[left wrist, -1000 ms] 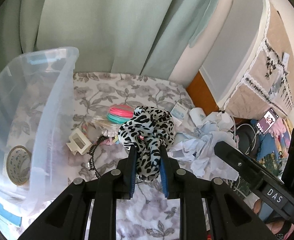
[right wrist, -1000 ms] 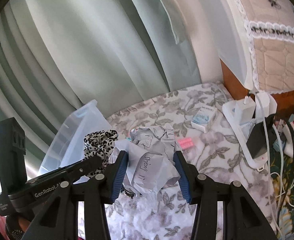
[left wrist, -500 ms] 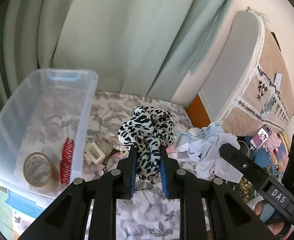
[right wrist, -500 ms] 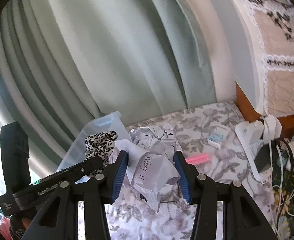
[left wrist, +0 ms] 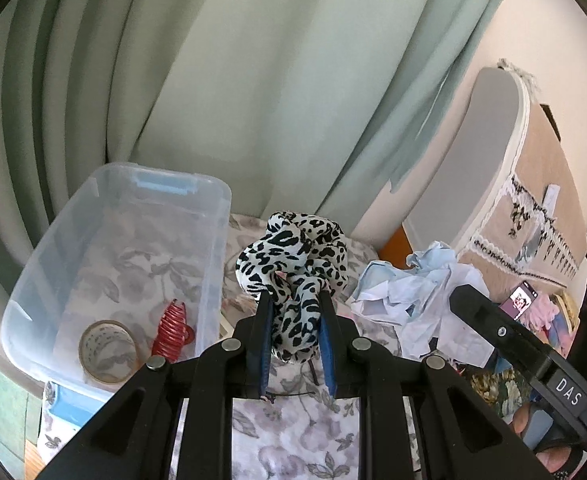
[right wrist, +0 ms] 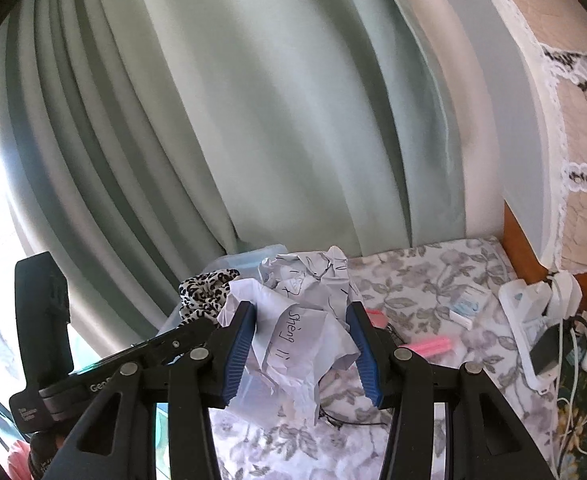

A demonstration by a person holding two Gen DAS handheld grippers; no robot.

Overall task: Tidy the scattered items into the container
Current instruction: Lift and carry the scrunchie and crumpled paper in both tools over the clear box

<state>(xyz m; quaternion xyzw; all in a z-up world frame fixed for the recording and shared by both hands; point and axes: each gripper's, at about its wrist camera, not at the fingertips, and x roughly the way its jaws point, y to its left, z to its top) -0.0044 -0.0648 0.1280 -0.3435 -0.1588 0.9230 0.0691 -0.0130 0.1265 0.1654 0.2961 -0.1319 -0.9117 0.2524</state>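
Both grippers loaded, lifted above the floral counter (left wrist: 293, 440).

Leopard-print scrunchie (left wrist: 293, 256) clenched between left gripper (left wrist: 294, 344) fingers, beside clear container (left wrist: 217, 240); crumpled paper (right wrist: 301, 320) pinched between right gripper (right wrist: 300, 344) fingers, bulging past the tips.

Bright daylight, fisheye edges dark, sharp

L gripper (left wrist: 293, 324) clamps leopard scrunchie (left wrist: 293, 264) beside clear bin (left wrist: 213, 280) w/ tape roll (left wrist: 107, 350), red coil (left wrist: 171, 332).
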